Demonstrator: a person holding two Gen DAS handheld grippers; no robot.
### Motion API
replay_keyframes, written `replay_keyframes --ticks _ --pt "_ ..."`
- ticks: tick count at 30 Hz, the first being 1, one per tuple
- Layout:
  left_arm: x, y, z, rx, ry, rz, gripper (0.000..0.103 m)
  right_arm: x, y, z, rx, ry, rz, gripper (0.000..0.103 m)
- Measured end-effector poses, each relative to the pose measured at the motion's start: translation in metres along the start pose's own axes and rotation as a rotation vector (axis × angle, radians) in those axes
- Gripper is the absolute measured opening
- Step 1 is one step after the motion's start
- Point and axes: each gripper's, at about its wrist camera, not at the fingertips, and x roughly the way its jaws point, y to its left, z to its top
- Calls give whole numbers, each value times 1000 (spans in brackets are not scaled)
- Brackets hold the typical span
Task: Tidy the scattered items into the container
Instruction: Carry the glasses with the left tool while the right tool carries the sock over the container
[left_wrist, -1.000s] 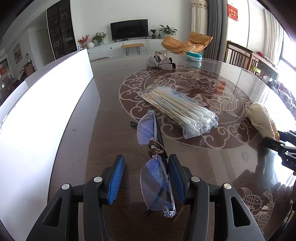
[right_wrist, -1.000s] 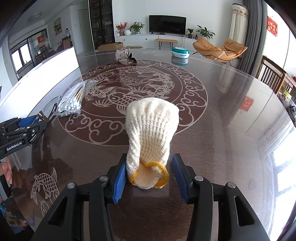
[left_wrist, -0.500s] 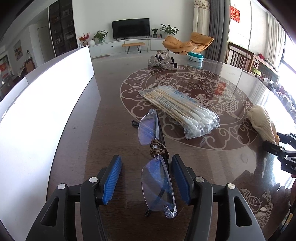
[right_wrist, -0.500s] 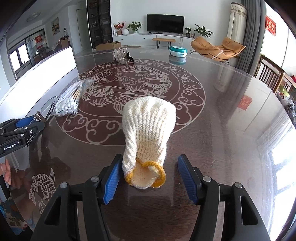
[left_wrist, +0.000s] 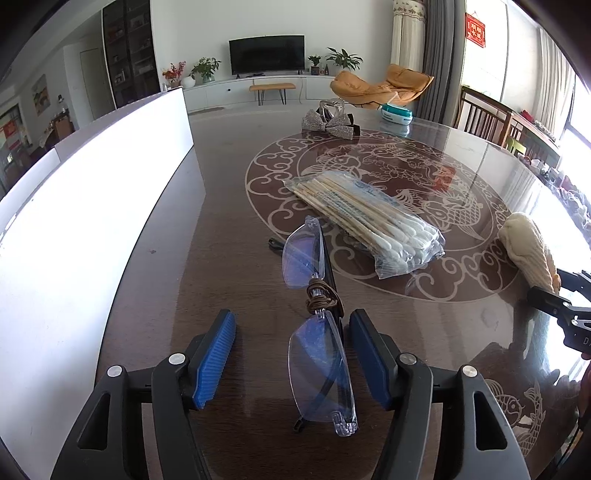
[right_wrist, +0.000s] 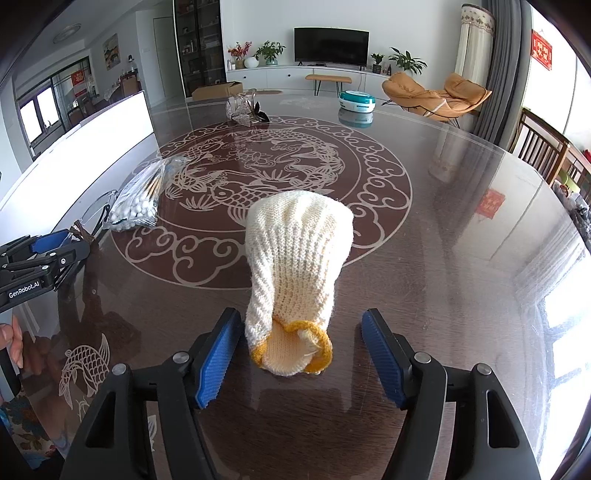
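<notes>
Left wrist view: left tool (left_wrist: 291, 354) is spreading around the folded glasses (left_wrist: 317, 325), whose long axis is running parallel to its fingers (pads not touching).

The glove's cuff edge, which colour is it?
Yellow-orange, on a cream knitted glove; the right wrist view shows it best.

The left gripper (right_wrist: 55, 254) carries the white lettering "GenRobot.AI" on its black side plate, legible in the right wrist view. In the left wrist view, the right gripper (left_wrist: 565, 295) shows only a partial letter "D". The red wall hanging (left_wrist: 475, 28) bears characters too small to read.
</notes>
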Motion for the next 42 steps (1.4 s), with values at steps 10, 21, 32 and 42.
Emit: replay_keyframes --ticks 10,21,32,42 --pt "14 -10 12 98 134 -61 103 -4 -22 23 3 98 86 87" --pt "7 3 27 120 135 -129 23 10 -1 42 -49 127 110 41" --pt "-57 15 3 12 15 -200 22 -30 10 25 -65 99 164 41" --pt "-162 129 54 -101 -142 -135 22 -54 147 105 -212 -5 374 41"
